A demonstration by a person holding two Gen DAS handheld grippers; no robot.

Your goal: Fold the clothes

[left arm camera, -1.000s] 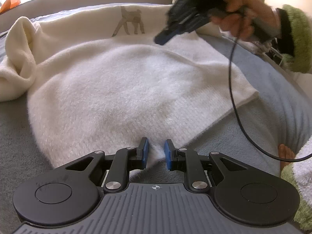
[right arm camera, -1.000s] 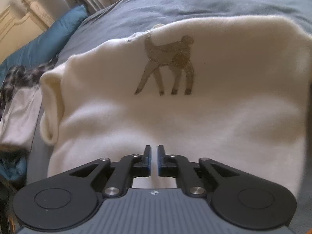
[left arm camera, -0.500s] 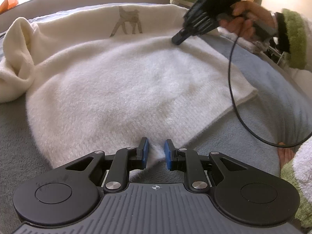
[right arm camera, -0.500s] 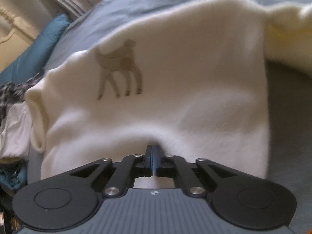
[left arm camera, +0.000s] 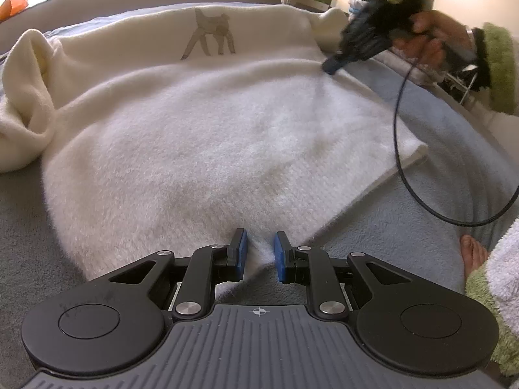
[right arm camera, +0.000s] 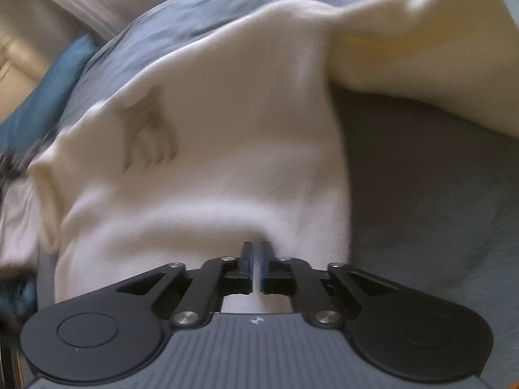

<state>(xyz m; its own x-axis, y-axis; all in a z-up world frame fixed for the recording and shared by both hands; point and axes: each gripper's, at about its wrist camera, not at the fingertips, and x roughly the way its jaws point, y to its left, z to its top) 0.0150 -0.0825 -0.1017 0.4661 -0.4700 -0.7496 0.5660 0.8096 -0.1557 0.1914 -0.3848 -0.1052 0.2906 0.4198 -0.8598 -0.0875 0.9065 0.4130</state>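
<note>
Pinching sweater point(right arm camera: 207, 168), right tongs point(right arm camera: 255, 267).

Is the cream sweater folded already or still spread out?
Partly folded: the cream sweater has its lower part doubled over itself, deer print exposed beyond.

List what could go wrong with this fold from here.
1. The left tongs are open around the sweater corner without gripping it, so if only the right tongs, shut on the fabric, pull, the fold may skew.
2. The right tongs pinch a small bit of the thick knit, which might slip out.
3. The black cable hangs over the sweater's edge and could catch the fabric.
</note>
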